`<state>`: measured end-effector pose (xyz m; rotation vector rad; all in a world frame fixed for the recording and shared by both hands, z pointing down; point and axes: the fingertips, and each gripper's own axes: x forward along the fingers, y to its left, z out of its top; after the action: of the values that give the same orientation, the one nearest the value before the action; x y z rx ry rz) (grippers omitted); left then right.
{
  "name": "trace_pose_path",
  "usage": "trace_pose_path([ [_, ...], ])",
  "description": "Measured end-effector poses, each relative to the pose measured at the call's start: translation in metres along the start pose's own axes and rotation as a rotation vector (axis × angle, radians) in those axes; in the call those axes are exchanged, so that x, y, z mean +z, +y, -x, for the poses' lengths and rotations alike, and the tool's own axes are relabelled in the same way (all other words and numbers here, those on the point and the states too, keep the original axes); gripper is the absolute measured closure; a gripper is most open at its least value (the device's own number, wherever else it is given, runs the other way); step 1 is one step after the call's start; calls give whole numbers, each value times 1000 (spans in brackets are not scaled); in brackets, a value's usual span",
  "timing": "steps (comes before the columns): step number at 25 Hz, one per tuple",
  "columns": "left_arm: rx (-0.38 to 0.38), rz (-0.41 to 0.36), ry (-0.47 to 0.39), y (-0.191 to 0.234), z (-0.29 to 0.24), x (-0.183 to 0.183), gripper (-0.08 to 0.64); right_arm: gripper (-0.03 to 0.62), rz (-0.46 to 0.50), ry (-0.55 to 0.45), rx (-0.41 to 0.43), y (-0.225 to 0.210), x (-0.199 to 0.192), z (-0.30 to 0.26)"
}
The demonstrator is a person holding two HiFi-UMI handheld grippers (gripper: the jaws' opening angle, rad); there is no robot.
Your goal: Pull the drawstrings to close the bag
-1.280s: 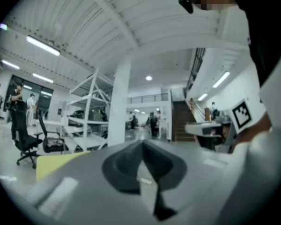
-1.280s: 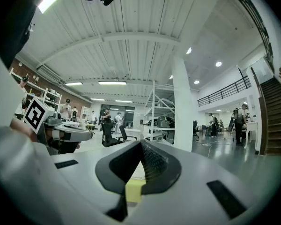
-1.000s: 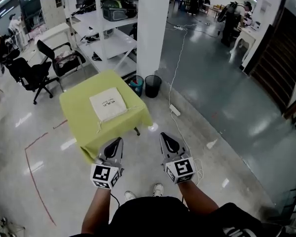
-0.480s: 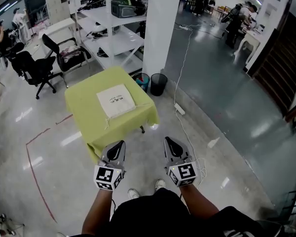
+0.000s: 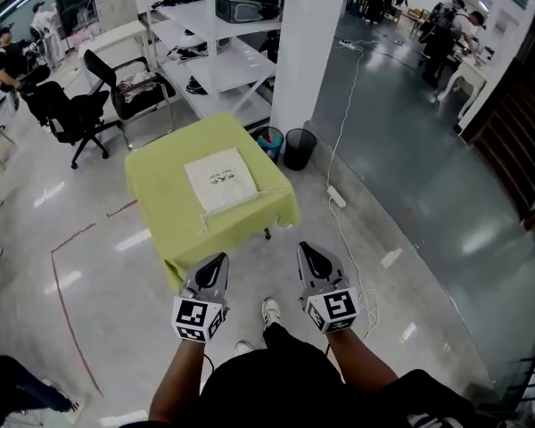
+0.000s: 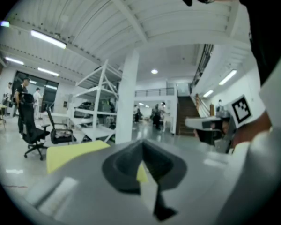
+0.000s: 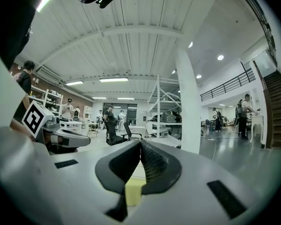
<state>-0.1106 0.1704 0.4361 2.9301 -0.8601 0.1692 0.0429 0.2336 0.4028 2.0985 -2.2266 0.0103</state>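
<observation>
- Tabletop [image 5: 160, 199]: small and square, draped in a yellow-green cloth that hangs over its edges. It stands alone on the floor, ahead of both grippers and well apart from them.
- Bag [image 5: 221, 178]: flat, cream-white with small dark print, lying at the middle of the tabletop. A thin cord [image 5: 203, 223] trails from its near corner over the cloth's edge.
- Left gripper [image 5: 212, 266]: jaws pressed together with nothing between them, held in the air short of the tabletop.
- Right gripper [image 5: 308, 259]: jaws likewise closed and empty, level with the left gripper and just beside it.
- Floor [image 5: 401, 176]: polished and glossy, pale grey near the tabletop and darker grey to the right. A red tape line [image 5: 64, 297] is marked at the left.
- Pillar [image 5: 308, 47]: white and square, behind the tabletop.
- Shelving [image 5: 209, 56]: white open racks left of the pillar, carrying dark gear.
- Bins: a black one [image 5: 299, 148] and a blue-lined one [image 5: 269, 139] at the pillar's foot.
- Office chairs [image 5: 76, 114]: black, to the left behind the tabletop.
- Power strip [image 5: 336, 196]: white, on the floor, with its cable running away past the pillar.
</observation>
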Motion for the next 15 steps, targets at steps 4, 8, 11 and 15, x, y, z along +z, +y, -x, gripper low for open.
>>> trace_pose_path([
  [4,13,-12,18,19,-19,5,554,584,1,-2,31,-7,3,-34],
  [8,43,8,19,39,-45,10,554,584,7,2,67,-17,2,-67],
  [11,56,28,28,43,-66,6,554,584,9,22,90,-30,-5,-85],
  [15,67,17,59,51,-90,-2,554,584,1,28,118,-44,-12,-109],
])
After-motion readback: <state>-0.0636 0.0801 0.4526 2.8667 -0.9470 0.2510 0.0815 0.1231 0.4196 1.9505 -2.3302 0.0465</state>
